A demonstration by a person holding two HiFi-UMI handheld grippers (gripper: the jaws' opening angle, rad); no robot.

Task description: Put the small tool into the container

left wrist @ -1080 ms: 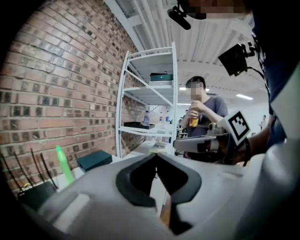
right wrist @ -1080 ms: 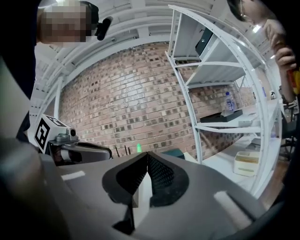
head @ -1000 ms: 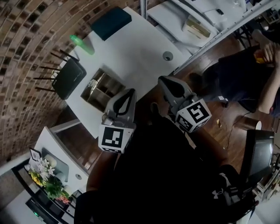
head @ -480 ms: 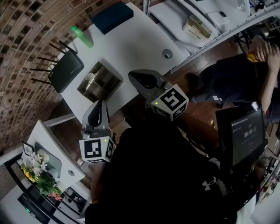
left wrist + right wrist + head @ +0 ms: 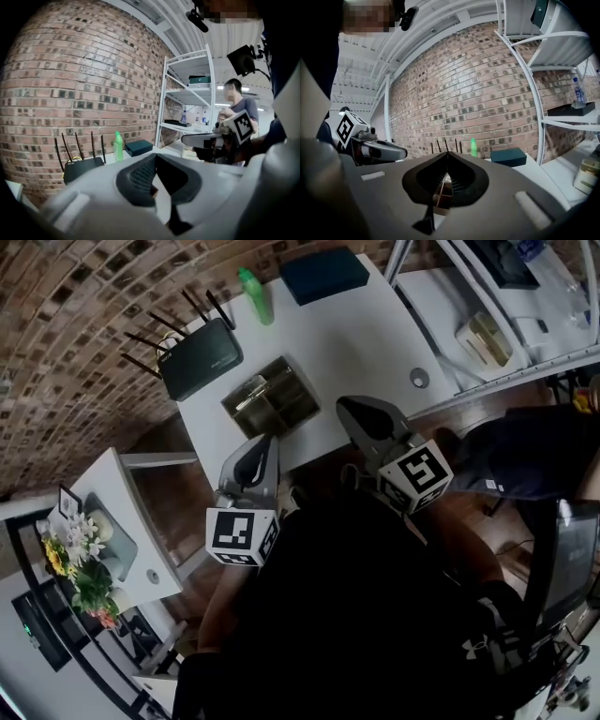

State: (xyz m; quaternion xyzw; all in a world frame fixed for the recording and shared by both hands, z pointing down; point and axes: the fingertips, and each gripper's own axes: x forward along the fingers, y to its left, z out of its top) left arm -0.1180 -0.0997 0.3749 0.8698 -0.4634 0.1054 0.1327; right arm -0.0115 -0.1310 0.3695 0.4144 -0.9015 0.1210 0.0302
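Since half a second ago, the left gripper (image 5: 269,440) is coming up from below the white worktop's (image 5: 337,338) near edge to that edge. The right gripper (image 5: 349,405) is drawing away from the brown compartmented container (image 5: 281,401) toward the worktop's right side. Both are now hanging side by side over the near edge, with their marker cubes turned toward the person holding them.

The left gripper's tip is pointing at the container from just beside its near wall. The right gripper is sitting a little to the container's right, apart from it. The left gripper's dark ribbed jaws are pressing together at their tips, clenched with nothing between them. The right gripper's jaws are likewise meeting tip to tip on nothing, and the right gripper view is showing the container's dividers through the gap lower down.

The container is resting by the middle of the worktop's near edge, at a slant to it. A pale glinting object (image 5: 248,390) is lying in the compartment nearest the left edge (too small to tell whether it is the small tool), and neither gripper is carrying anything.

Along the far edge, a black router with thin antennas (image 5: 202,354) is standing toward the left corner, near the container. A green plastic bottle (image 5: 255,296) and a flat dark teal box (image 5: 323,274) are standing further right, well apart from it
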